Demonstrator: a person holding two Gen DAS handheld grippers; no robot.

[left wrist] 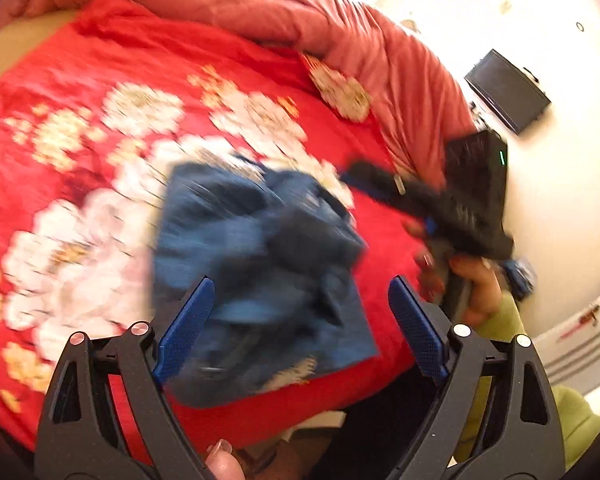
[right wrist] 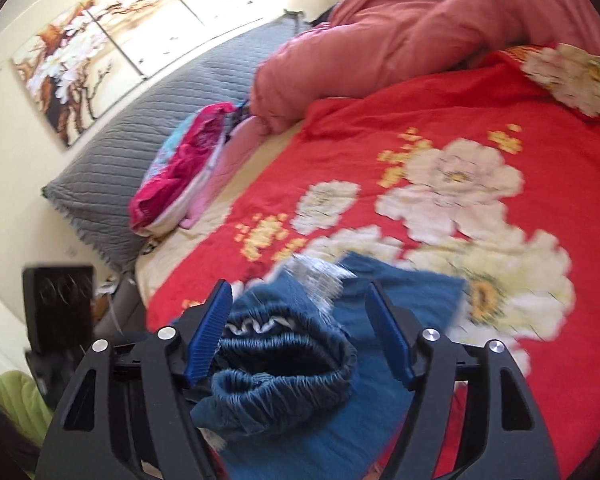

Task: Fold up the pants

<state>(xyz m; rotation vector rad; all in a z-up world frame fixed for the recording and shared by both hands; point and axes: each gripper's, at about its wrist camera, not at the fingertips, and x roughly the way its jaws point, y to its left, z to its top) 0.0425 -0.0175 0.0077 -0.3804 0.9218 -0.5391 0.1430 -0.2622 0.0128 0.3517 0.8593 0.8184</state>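
Item: blue pants (right wrist: 284, 360), bunched in a loose heap on the red floral blanket (right wrist: 380, 128) of the bed, toward its near edge. In the right wrist view the gathered elastic waistband sits at 6 o'clock, with a flatter panel of the same cloth spreading toward 3 o'clock beneath it. In the left wrist view the heap lies centre to 6 o'clock, blurred.

Right tongs (right wrist: 300, 332): jaws apart, straddling the waistband; the blue pads stand on either side of it without visibly pressing. Cloth between them, not gripped.

Left tongs (left wrist: 302, 322): wide, empty, held over the near part of the heap.

Surroundings: pink quilt (right wrist: 420, 24) at 12 o'clock, grey pillow (right wrist: 140, 128) at 10 o'clock, small pile of pink clothing (right wrist: 180, 172) beside it.

State of task, as judged: no tidy fold yet; the garment reads as crumpled, not layered.

Risks, as judged:
- Closing on the thick, ruched waistband may catch several layers at once, so a lift drags the whole heap instead of one edge.
- The elastic may spring back and undo any fold.
- The plush blanket may grip the cloth and wrinkle under it.
- The heap's closeness to the bed edge invites a slide off.
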